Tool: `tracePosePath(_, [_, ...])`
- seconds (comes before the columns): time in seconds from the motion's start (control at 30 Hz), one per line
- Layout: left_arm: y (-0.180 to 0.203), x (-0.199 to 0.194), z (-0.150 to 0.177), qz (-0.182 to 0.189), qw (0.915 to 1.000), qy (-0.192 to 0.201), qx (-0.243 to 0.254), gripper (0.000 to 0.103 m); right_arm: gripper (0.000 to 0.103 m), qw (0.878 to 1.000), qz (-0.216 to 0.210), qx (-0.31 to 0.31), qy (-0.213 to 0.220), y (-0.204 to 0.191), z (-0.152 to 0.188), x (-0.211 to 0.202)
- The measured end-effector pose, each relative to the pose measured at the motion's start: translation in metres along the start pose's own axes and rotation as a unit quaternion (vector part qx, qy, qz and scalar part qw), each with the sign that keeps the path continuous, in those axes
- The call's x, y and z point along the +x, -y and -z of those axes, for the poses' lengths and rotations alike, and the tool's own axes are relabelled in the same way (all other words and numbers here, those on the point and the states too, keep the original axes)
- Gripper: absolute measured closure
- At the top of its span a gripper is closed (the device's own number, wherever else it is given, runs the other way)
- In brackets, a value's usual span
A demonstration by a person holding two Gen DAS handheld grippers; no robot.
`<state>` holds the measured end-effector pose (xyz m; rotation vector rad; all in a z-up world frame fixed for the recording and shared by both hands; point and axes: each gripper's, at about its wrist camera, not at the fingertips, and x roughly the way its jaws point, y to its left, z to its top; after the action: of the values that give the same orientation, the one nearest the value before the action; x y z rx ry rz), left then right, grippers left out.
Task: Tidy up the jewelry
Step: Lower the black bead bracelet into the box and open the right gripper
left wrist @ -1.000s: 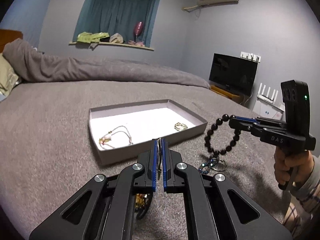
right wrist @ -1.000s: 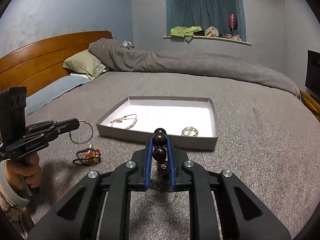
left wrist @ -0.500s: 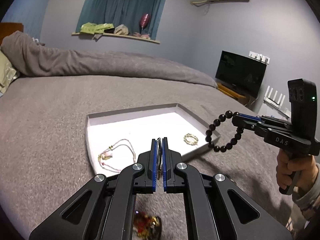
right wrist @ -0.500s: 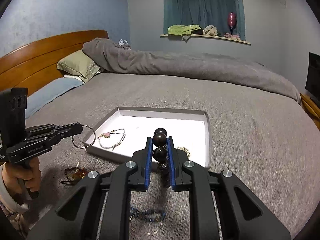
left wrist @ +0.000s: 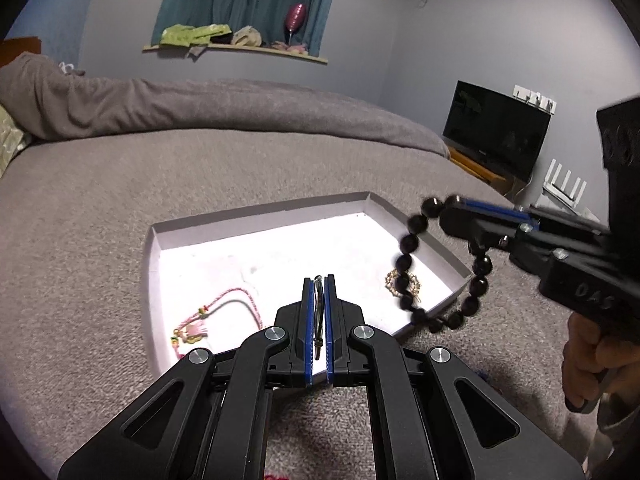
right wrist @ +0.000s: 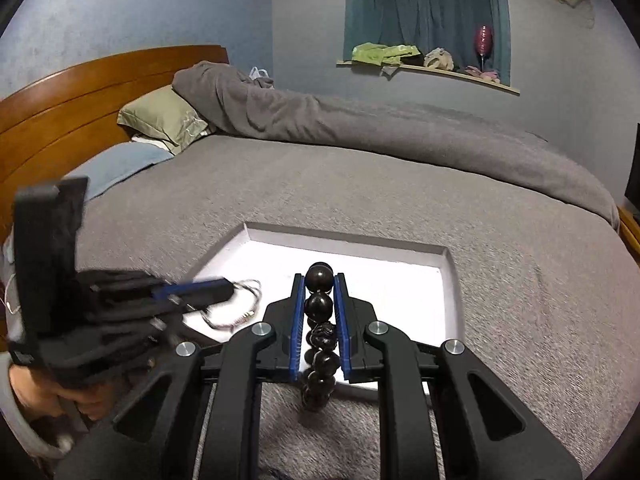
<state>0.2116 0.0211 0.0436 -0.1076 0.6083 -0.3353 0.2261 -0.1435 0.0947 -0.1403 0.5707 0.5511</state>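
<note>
Much of the left claw (left wrist: 319, 280) showed only as a dark blur in the right wrist view, and the hand under it was cut off at the frame's edge. Between its clenched blue pads sat a thin wire ring (left wrist: 319, 312); only a sliver of the ring could be seen there, and in the other view it smeared into a pale loop (right wrist: 246, 288) over the tray's left side. Something red poked up at the very bottom of the left wrist view, too cropped to name.

One shallow white tray (left wrist: 154, 240) lay on the grey bed (left wrist: 100, 200). Two pieces rested inside: a pink cord bracelet (left wrist: 224, 312) at the left, partly behind the left claw's frame, and a small gold one (left wrist: 404, 284) at the right, half covered by hanging beads.

The right claw (right wrist: 319, 280) gripped one dark bead bracelet (left wrist: 412, 264). Two beads were pinched between its pads, and the rest hung in a loop over the tray's right rim, blurred at the lower end. From its own camera the loop ran down between the fingers and vanished behind the frame, so I could not count the beads. The right hand (left wrist: 592, 360) was cropped by the edge.

Two claws, one tray, four bracelets that I could tell.
</note>
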Motion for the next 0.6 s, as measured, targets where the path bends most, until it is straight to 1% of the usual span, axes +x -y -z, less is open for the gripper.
tracePosePath(0.17, [0.002, 0.011, -0.001, 0.002, 1.0, -0.008, -0.003, 0.098, 0.089, 1.0, -0.005, 0.002, 0.004, -0.002, -0.008, 0.005])
tracePosePath(0.33, [0.005, 0.024, 0.0, 0.01, 0.9997, -0.02, -0.012, 0.098, 0.089, 0.999, 0.001, 0.029, -0.017, 0.011, -0.001, 0.023])
tracePosePath(0.47, [0.007, 0.032, 0.002, 0.009, 0.9994, -0.033, -0.012, 0.098, 0.089, 0.998, 0.02, 0.044, -0.041, 0.026, 0.011, 0.036])
tracePosePath(0.6, [0.002, 0.039, 0.003, -0.003, 0.9986, -0.047, -0.023, 0.098, 0.089, 0.996, 0.039, 0.061, -0.054, 0.045, 0.024, 0.041])
